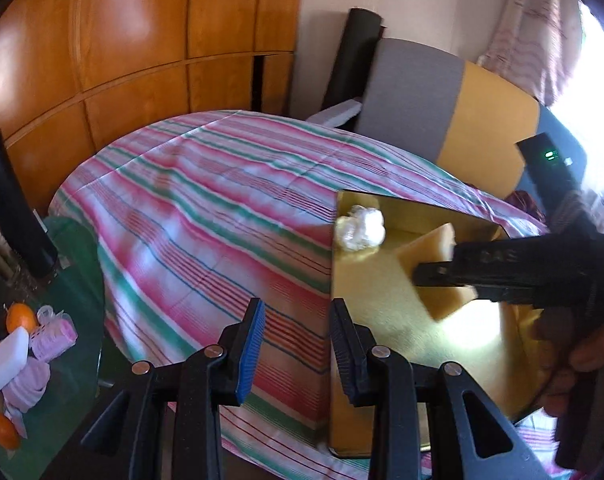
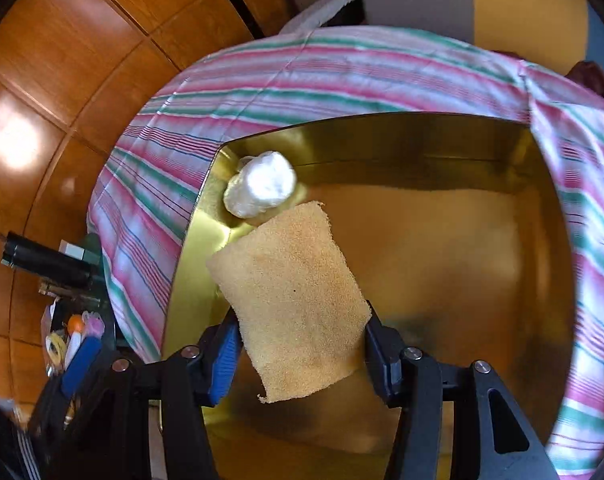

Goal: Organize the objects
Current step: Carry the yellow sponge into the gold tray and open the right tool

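Hanging between the right hand-held gripper's part-open jaws, the sponge sits above the gold box

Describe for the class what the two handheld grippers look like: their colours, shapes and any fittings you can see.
Both grippers are black plastic with angular, linked arms joined by round silver rivets. The left gripper has one finger faced with a ribbed blue pad and the other with a black ribbed pad. The right gripper shows the same build, with triangular cut-outs in its frame. No cables or sleeves can be made out.
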`<state>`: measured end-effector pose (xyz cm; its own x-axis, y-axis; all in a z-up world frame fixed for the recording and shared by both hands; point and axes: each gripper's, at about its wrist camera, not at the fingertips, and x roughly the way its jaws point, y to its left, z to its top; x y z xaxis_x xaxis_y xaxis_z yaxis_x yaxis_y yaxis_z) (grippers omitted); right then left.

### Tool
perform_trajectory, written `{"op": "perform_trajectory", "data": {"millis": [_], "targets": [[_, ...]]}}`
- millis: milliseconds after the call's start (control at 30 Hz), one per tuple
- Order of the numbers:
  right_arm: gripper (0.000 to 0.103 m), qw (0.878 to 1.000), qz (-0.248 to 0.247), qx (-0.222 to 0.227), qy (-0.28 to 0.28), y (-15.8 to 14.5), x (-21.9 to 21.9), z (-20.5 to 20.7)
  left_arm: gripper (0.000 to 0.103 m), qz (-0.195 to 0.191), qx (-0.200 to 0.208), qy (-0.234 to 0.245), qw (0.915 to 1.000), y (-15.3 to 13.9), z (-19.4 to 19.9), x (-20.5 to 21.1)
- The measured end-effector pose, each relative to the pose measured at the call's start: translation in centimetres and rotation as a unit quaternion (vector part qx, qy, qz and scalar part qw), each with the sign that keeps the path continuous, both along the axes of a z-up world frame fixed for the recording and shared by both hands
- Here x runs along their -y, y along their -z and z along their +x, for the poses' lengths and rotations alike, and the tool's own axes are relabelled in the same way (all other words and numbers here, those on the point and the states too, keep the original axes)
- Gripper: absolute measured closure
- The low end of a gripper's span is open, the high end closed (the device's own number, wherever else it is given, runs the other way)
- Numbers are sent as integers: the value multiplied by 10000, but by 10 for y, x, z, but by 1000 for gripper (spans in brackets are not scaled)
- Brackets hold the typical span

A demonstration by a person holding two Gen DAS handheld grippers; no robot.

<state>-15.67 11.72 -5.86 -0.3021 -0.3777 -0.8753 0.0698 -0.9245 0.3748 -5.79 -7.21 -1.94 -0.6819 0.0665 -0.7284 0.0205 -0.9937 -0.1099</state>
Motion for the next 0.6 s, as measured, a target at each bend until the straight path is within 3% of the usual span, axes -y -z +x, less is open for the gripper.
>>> {"op": "perform_trajectory", "data": {"millis": [167, 233, 300, 600], "targets": [[35, 9946, -940, 419, 151, 21, 13, -22, 70, 60, 7, -198, 9998, 1, -2, 12], [23, 9918, -1178, 462, 164, 24, 15, -21, 70, 63, 15, -205, 9998, 1, -3, 13], [19, 9901, -1325, 425, 161, 25, 13, -16, 70, 73, 34, -206, 9998, 2, -3, 13], [16, 9953, -956, -107, 74, 7, -14, 16, 70, 12, 38, -72, 10000, 4, -1, 4]]}}
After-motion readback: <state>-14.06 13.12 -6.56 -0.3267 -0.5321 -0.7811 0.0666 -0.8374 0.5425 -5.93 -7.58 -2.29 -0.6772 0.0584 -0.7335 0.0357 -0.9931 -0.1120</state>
